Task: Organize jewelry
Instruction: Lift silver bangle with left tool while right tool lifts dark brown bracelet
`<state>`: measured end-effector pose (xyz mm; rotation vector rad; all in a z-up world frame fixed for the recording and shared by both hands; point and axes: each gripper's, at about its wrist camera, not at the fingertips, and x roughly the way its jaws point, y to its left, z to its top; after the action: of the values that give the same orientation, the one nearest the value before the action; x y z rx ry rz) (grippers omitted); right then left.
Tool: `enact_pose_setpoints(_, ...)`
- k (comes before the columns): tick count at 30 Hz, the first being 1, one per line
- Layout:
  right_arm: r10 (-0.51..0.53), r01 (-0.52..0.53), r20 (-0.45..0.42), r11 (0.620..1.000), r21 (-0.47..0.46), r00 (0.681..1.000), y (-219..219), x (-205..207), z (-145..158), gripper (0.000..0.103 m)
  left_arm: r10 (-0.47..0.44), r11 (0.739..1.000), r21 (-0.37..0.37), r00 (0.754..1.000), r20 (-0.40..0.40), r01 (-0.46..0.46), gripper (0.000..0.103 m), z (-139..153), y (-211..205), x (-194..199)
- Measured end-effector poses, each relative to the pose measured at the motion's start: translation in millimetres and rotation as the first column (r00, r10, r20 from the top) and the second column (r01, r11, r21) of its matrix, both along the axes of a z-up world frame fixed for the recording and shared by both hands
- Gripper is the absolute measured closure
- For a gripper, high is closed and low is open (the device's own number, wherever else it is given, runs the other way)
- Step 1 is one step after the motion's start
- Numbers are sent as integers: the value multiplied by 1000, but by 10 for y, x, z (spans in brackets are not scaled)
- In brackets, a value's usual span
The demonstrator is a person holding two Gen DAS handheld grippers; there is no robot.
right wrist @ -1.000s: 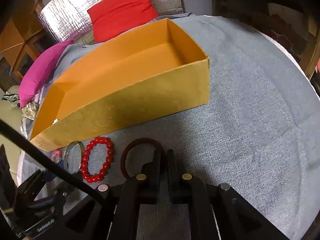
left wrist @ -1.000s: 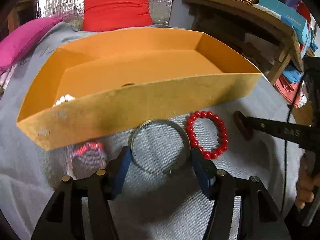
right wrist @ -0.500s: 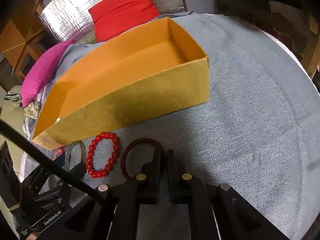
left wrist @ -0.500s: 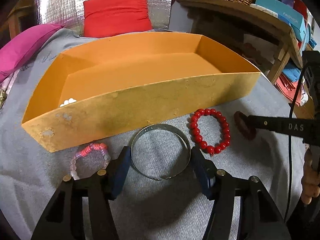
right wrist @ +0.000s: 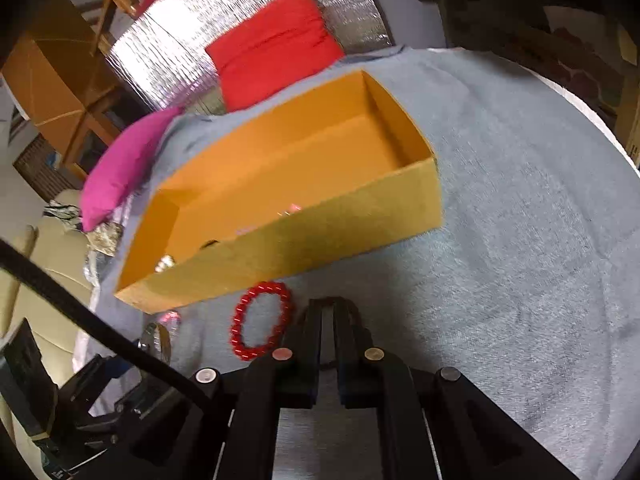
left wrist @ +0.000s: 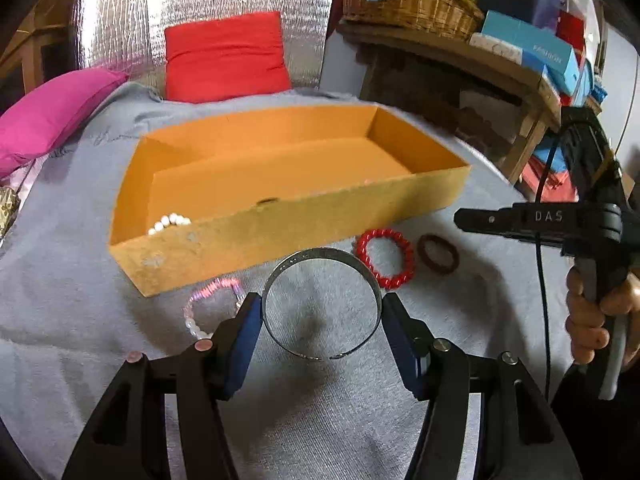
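A grey cloth (left wrist: 100, 280) is covering the surface, bearing an orange box (left wrist: 320, 216). The left gripper (left wrist: 322, 316), angled downward, is clamping a silver bangle (left wrist: 320, 258); the right gripper (right wrist: 329, 312) is closed, empty.

So the box (left wrist: 304, 236) sits on the blanket-covered bench (left wrist: 460, 360), two pillows (left wrist: 226, 58) behind it. A bead string (left wrist: 170, 222) lies inside at its left end. In front of the box, left to right: a beaded bracelet (left wrist: 208, 304), a bangle (left wrist: 322, 304), another beaded bracelet (left wrist: 385, 258), then a ring-shaped band (left wrist: 438, 253).
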<state>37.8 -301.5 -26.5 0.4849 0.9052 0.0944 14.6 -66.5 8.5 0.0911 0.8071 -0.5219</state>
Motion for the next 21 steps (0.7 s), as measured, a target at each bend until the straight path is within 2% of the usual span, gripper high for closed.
enact_pose_setpoints(3, 13, -13, 41, 1000, 18, 999, 43, -26, 80, 96, 18, 1000, -25, 1000, 13, -18, 41, 61, 55, 9)
enact_pose_setpoints(6, -1, 3, 41, 999, -50, 999, 92, -9, 122, 96, 36, 999, -21, 999, 14, -36, 41, 54, 83, 47)
enact_pose_setpoints(8, -5, 6, 9, 996, -85, 1000, 68, 23, 99, 95, 41, 999, -14, 999, 11, -41, 41, 45, 100, 68)
enact_pose_setpoints(10, -4, 1, -26, 990, -138, 1000, 17, 53, 55, 88, 48, 999, -7, 999, 13, -48, 41, 38, 127, 79)
enact_pose_setpoints(11, 0, -7, -41, 986, -166, 999, 18, 65, 30, 78, 51, 999, -5, 999, 13, -51, 41, 34, 139, 88)
enact_pose_setpoints(12, 7, -16, -51, 983, -183, 999, 24, 78, 3, 76, 58, 998, -4, 998, 10, -58, 41, 30, 154, 101)
enact_pose_setpoints(15, 40, -59, -95, 978, -199, 995, 48, 113, -91, 76, 73, 997, 0, 997, 8, -73, 41, 23, 183, 109)
enact_pose_setpoints(19, 62, -99, -141, 957, -273, 988, 178, 202, -219, 76, 75, 997, 13, 997, 6, -75, 41, 17, 192, 105)
enact_pose_setpoints(20, 66, -104, -133, 948, -301, 989, 209, 209, -232, 75, 76, 997, 17, 997, 10, -76, 41, 20, 195, 104)
enact_pose_setpoints(21, 72, -109, -125, 940, -324, 990, 245, 212, -232, 79, 78, 997, 17, 997, 13, -78, 41, 25, 203, 105)
